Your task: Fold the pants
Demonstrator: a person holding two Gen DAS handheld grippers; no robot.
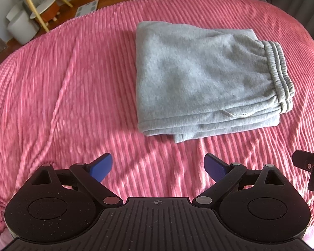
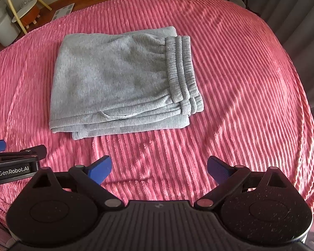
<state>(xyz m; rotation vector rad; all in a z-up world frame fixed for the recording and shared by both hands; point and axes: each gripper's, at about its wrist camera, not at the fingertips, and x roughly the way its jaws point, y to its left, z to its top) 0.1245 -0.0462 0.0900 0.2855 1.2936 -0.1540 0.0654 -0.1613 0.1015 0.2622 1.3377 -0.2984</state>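
Grey sweatpants (image 1: 201, 79) lie folded into a compact rectangle on the pink ribbed bedspread (image 1: 62, 83), ribbed waistband (image 1: 279, 75) on the right side. They also show in the right wrist view (image 2: 115, 79), waistband (image 2: 183, 71) on the right. My left gripper (image 1: 158, 165) is open and empty, hovering over the bedspread near of the pants. My right gripper (image 2: 159, 167) is open and empty, likewise short of the pants' near edge. The left gripper's body (image 2: 12, 165) shows at the right view's left edge.
The bedspread (image 2: 251, 83) covers the whole bed. Beyond the far edge are a wooden floor, white round side tables (image 1: 21, 23) with yellow legs, a floor scale (image 1: 86, 8) and a grey curtain (image 2: 299, 10) at right.
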